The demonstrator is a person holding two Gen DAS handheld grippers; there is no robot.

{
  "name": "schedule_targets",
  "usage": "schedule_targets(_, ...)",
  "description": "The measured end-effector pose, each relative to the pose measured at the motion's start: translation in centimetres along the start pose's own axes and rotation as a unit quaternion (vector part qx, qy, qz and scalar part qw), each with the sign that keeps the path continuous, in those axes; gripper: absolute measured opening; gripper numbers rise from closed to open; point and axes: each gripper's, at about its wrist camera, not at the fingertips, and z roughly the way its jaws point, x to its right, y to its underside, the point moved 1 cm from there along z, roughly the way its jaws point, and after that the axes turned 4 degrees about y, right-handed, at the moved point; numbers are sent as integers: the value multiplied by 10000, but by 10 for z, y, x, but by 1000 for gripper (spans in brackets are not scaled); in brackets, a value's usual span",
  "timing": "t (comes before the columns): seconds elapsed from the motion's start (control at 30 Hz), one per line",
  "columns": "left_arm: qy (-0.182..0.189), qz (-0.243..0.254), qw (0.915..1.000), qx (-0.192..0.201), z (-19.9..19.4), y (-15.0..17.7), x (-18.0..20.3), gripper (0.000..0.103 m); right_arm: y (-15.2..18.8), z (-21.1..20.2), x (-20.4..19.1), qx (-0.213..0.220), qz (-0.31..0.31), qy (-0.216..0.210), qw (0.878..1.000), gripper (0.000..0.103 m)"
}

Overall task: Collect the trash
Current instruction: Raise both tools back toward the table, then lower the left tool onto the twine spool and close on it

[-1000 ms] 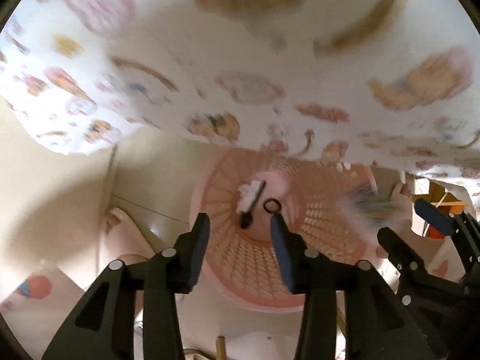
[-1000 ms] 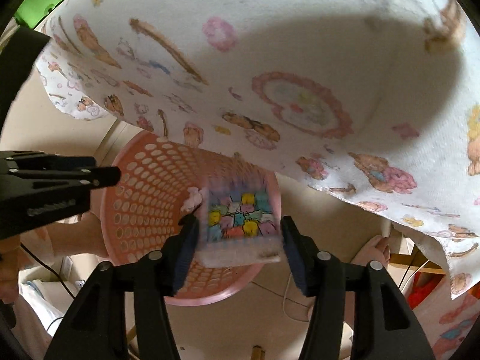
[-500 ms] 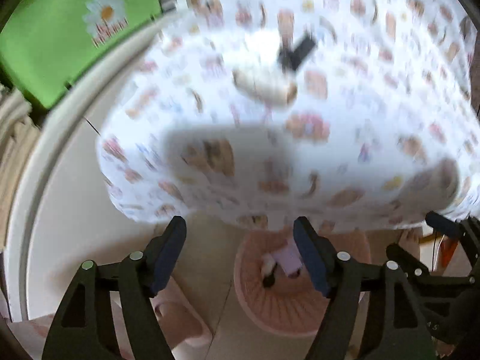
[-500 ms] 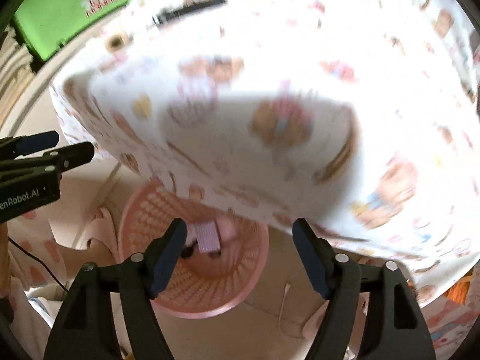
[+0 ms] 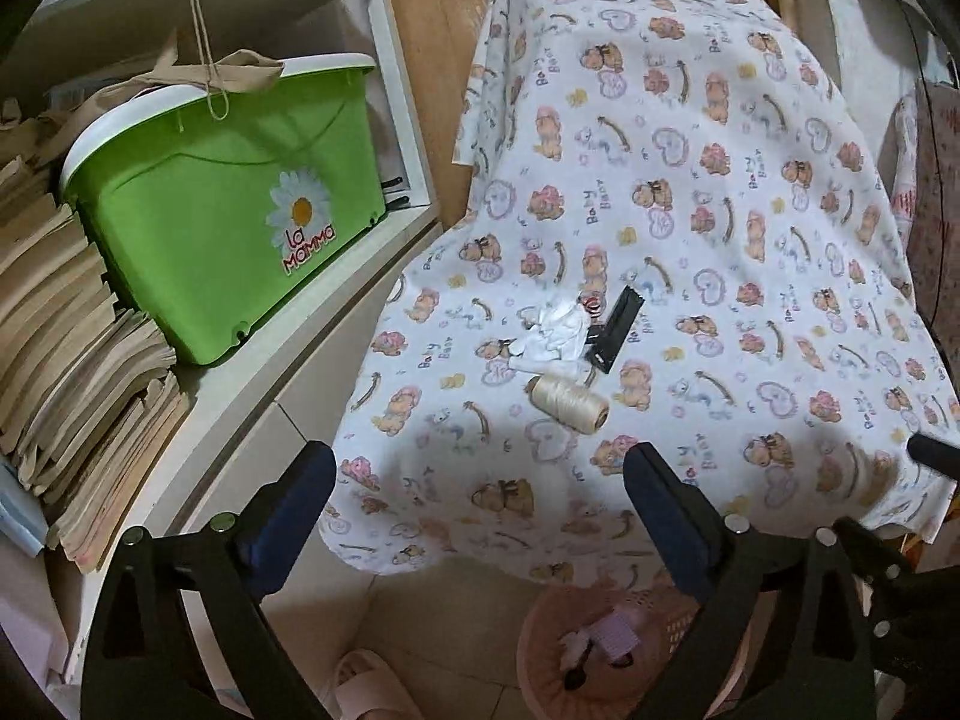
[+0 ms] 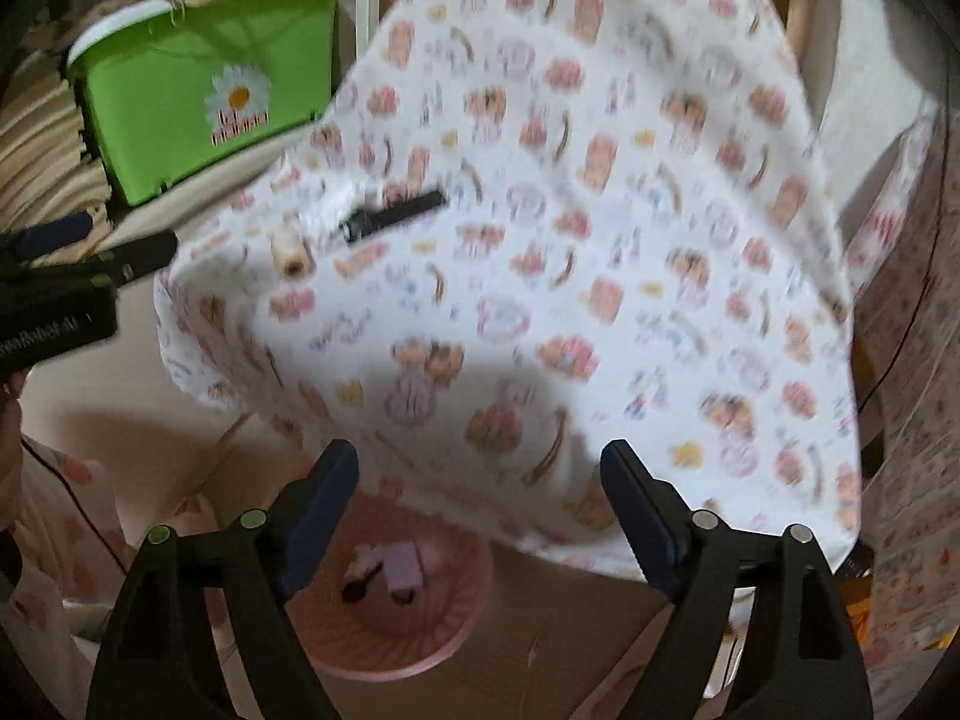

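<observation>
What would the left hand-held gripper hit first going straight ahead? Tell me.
Most likely the bear-print tablecloth near the cream thread spool. The left hand-held gripper, jaws opening and empty, points there; depth is unclear.

Both grippers, left [image 5: 480,483] and right [image 6: 480,480], now sit above the basket [image 6: 390,654], jaws opening, empty; the card [image 6: 403,564] lies inside.
</observation>
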Motion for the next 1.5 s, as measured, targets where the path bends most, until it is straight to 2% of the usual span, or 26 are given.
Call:
schedule_targets(0.1, -93, 155, 9998, 74, -2, 0, 9, 101, -6, -5, -1, 183, -96, 114, 9997, 86)
schedule_targets(0.17, -124, 193, 9995, 201, -5, 2, 15, 102, -10, -5, 0, 101, -103, -36, 9999, 86)
schedule_targets(0.23, 28, 73, 9998, 199, -9, 0, 15, 102, -14, -5, 5, 34, -124, -143, 9998, 86)
schedule_targets(0.33, 100, -139, 9997, 162, -13, -6, 13, 102, -25, -9, 17, 219, -64, 11, 9997, 86)
schedule_targets(0.47, 63, -65, 9999, 125, -15, -18, 15, 102, -37, -15, 31, 425, 89, 163, 9989, 87)
schedule_targets(0.53, 200, -145, 9996, 108, -15, -23, 15, 102, -42, -17, 38, 475, 219, 175, 9985, 88)
schedule_targets(0.63, 839, -303, 9959, -176, -7, -35, 17, 102, -52, -17, 47, 502, 349, 145, 9980, 88)
schedule_targets(0.67, 913, -247, 9953, -219, -4, -39, 18, 102, -57, -17, 49, 533, 339, 141, 9979, 88)
schedule_targets(0.77, 696, -128, 9975, 45, -4, -56, 19, 102, -81, -18, 60, 631, 383, 186, 9971, 88)
schedule_targets(0.87, 425, 221, 9983, 336, -3, -70, 24, 102, -101, -19, 74, 831, 603, 172, 9946, 90)
schedule_targets(0.93, 589, 172, 9973, 406, 1, -73, 23, 102, -107, -15, 80, 898, 662, 237, 9935, 93)
schedule_targets(1.0, 809, -7, 9965, 222, 12, -69, 22, 102, -106, -8, 84, 876, 747, 297, 9929, 93)
schedule_targets(1.07, 872, -82, 9962, 10, 27, -62, 22, 102, -100, 2, 86, 738, 882, 284, 9930, 93)
schedule_targets(1.13, 848, -114, 9961, -197, 42, -53, 23, 101, -96, 13, 84, 523, 942, 218, 9939, 93)
schedule_targets(1.23, 699, -167, 9965, -433, 59, -46, 21, 98, -95, 19, 79, 464, 915, 144, 9946, 93)
schedule_targets(1.5, 537, 28, 9984, -151, 65, -46, 21, 98, -95, 27, 67, 413, 764, 113, 9962, 93)
